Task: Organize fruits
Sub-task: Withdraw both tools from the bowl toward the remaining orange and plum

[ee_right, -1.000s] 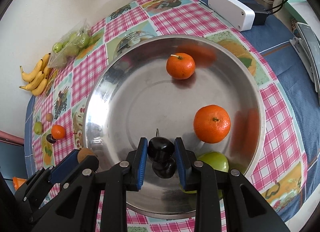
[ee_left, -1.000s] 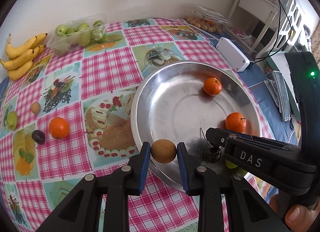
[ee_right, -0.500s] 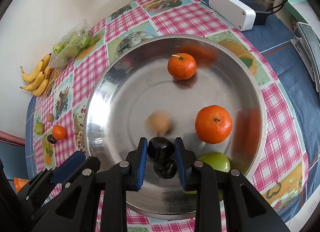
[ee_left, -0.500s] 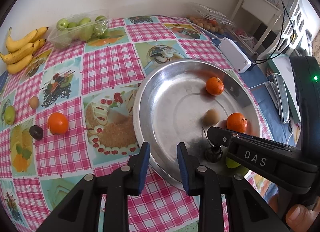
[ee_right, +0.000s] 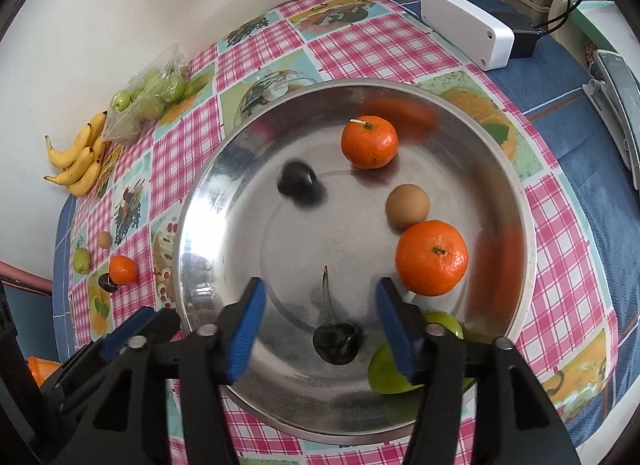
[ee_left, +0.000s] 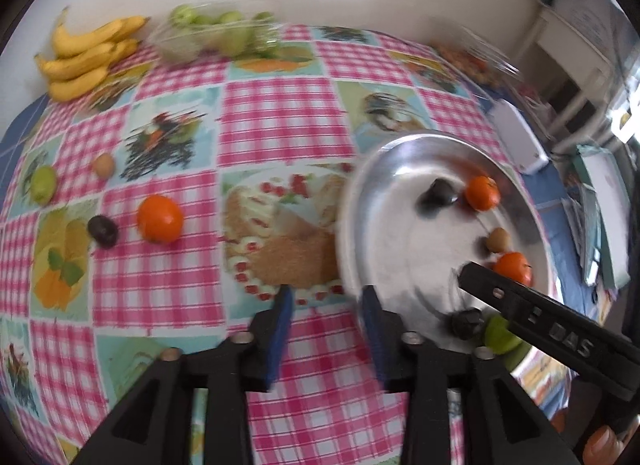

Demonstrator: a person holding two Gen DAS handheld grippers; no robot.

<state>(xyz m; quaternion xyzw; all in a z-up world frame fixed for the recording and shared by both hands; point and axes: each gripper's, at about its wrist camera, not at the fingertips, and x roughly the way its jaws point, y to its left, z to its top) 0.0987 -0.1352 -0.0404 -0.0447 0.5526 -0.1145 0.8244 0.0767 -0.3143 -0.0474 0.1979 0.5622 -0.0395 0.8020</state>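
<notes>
now both pairs of jaws stand apart, empty. right gripper (ee_right: 318, 325) hangs over the metal plate (ee_right: 520, 201), a cherry (ee_right: 337, 341) between its jaws. left gripper (ee_left: 326, 305) sits at the plate's rim; loose orange (ee_left: 160, 218) and plum (ee_left: 103, 230) lie far left of its jaws. next grab: centre jaws over the fruit, close gently.

Pink-checked tablecloth (ee_right: 352, 45) — silver tray (ee_right: 516, 193), orange tangerines (ee_right: 431, 257), dark plum (ee_right: 298, 184), yellow bananas (ee_right: 78, 161).

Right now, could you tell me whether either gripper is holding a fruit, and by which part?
Nothing is held. The left gripper and the right gripper are both open and empty; the dark plum lies loose in the metal tray.
</notes>
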